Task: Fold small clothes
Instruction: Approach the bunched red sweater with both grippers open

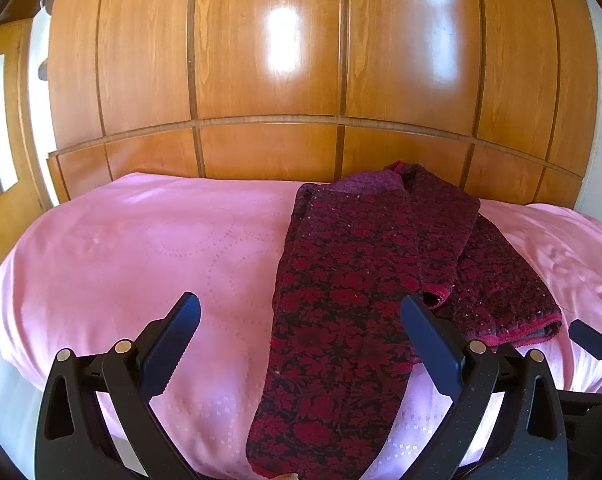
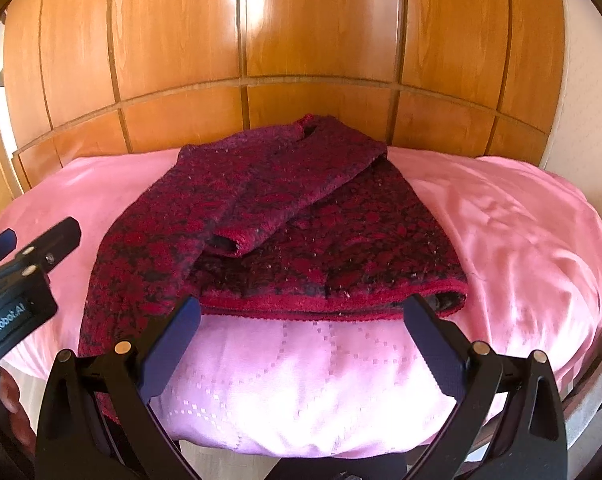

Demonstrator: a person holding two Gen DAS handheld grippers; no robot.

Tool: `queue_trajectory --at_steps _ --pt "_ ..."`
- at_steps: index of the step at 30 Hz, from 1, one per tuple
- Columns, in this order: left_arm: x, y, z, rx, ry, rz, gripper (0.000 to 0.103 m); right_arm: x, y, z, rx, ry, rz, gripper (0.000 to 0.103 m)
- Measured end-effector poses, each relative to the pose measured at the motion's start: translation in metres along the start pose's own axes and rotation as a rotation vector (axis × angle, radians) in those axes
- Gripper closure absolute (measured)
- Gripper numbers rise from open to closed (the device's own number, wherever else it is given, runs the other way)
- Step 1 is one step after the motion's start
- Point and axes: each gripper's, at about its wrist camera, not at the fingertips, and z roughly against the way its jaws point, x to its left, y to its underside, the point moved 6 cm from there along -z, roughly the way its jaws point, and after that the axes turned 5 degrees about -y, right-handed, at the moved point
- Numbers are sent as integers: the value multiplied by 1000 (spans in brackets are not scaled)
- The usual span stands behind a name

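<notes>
A dark red floral knit garment (image 1: pixel 353 280) lies on the pink bedspread (image 1: pixel 141 248), partly folded: one long strip hangs over the near edge, a sleeve lies folded across the body. My left gripper (image 1: pixel 301 308) is open, held above the near edge with the strip between its spread fingers, not touching. In the right wrist view the garment (image 2: pixel 285 216) shows its red hem toward me. My right gripper (image 2: pixel 301 312) is open just in front of that hem. The left gripper (image 2: pixel 29 248) shows at the left edge. The right gripper's fingertips (image 1: pixel 589 336) peek in at the right.
A glossy wooden wardrobe wall (image 1: pixel 269 60) stands right behind the bed. The pink bedspread (image 2: pixel 521 232) is wrinkled on the right. Bare bedspread stretches left of the garment. A hand (image 2: pixel 9 396) shows at the lower left.
</notes>
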Motion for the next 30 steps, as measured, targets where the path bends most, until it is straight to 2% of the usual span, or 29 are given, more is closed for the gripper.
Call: queue_trajectory --at_steps 10,30 --pt "-2 3 1 -1 11 -3 4 -7 2 -4 11 25 -23 2" --pt "-20 5 1 -7 51 -87 4 -11 1 -13 30 34 -24 2"
